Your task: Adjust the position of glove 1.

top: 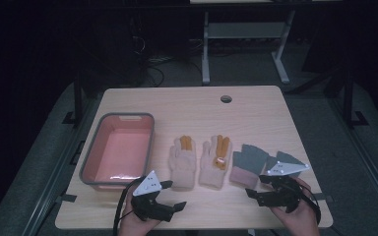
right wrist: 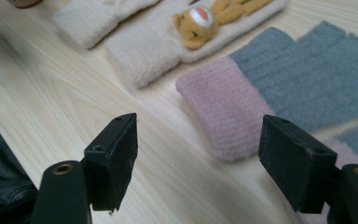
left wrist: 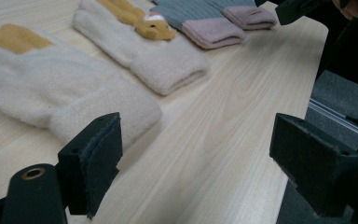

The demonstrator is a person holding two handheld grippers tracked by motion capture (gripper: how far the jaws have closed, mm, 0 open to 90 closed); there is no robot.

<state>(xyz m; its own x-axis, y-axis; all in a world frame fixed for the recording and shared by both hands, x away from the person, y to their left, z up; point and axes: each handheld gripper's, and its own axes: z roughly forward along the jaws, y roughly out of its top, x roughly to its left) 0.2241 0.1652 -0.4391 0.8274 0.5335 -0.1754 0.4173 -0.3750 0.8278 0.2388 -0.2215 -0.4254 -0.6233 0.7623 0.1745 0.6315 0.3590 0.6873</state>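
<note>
Two cream gloves with orange fingers lie side by side mid-table: the left cream glove [top: 183, 162] [left wrist: 51, 88] and the right cream glove [top: 215, 162] [left wrist: 158, 60] [right wrist: 168, 42], which bears a small bear figure. To their right lie a grey glove with a pink cuff [top: 246, 164] [right wrist: 228, 102] and a second grey glove [top: 283, 162]. My left gripper [top: 173, 195] [left wrist: 200, 140] stands open just in front of the left cream glove's cuff. Open too is my right gripper [top: 257, 187] [right wrist: 200, 140], low over the pink cuff. Nothing sits between either pair of jaws.
A pink basin with a grey rim [top: 91, 147] stands at the table's left, with nothing in it. A round cable hole [top: 226, 99] sits near the far edge. The wooden table's near edge [top: 202, 223] runs close under both hands. A desk frame [top: 246, 34] stands beyond.
</note>
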